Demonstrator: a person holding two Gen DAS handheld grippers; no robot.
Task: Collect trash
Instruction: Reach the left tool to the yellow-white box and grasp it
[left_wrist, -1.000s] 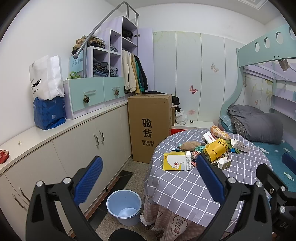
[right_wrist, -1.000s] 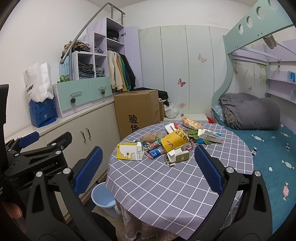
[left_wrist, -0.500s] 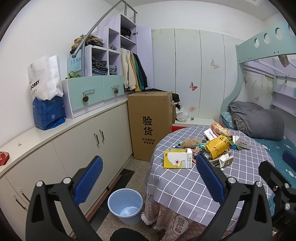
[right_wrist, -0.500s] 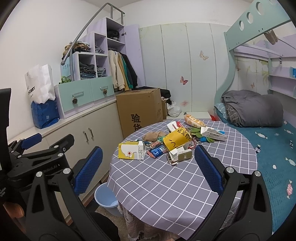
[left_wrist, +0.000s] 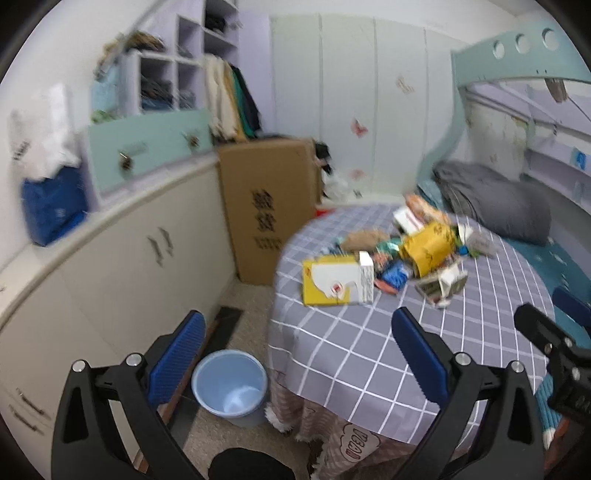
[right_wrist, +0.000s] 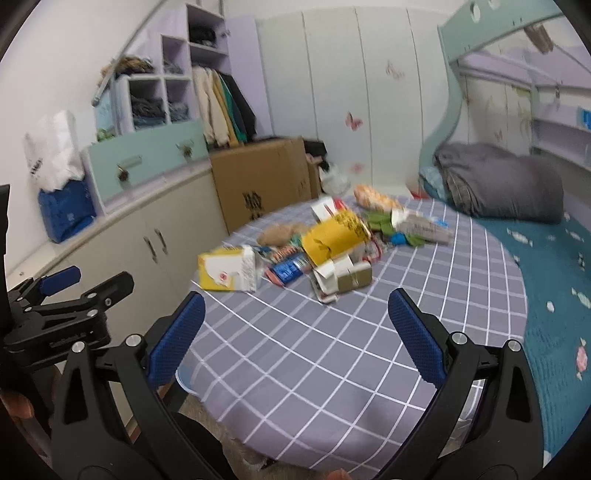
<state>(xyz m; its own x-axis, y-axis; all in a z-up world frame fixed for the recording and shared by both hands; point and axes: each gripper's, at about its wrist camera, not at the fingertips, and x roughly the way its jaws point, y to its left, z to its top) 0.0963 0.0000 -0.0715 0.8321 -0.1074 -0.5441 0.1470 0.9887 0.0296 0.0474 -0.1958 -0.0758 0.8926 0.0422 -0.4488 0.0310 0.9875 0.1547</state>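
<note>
Both the left tool (left_wrist: 297, 330) and the right tool (right_wrist: 295, 321) hang spread and empty short of the trash pile (right_wrist: 325, 245) heaped toward the surface's (right_wrist: 332, 369) far edge. Reaching in fast risks scattering loose wrappers off that edge, missing the bin (left_wrist: 229, 387) on the floor.

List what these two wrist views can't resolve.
- Print on the yellow carton: motion blur, both views.
- Small wrappers in the pile: blurred and overlapping, kinds unclear.
- Blue bucket: right wrist view shows only a sliver behind the table edge.
</note>
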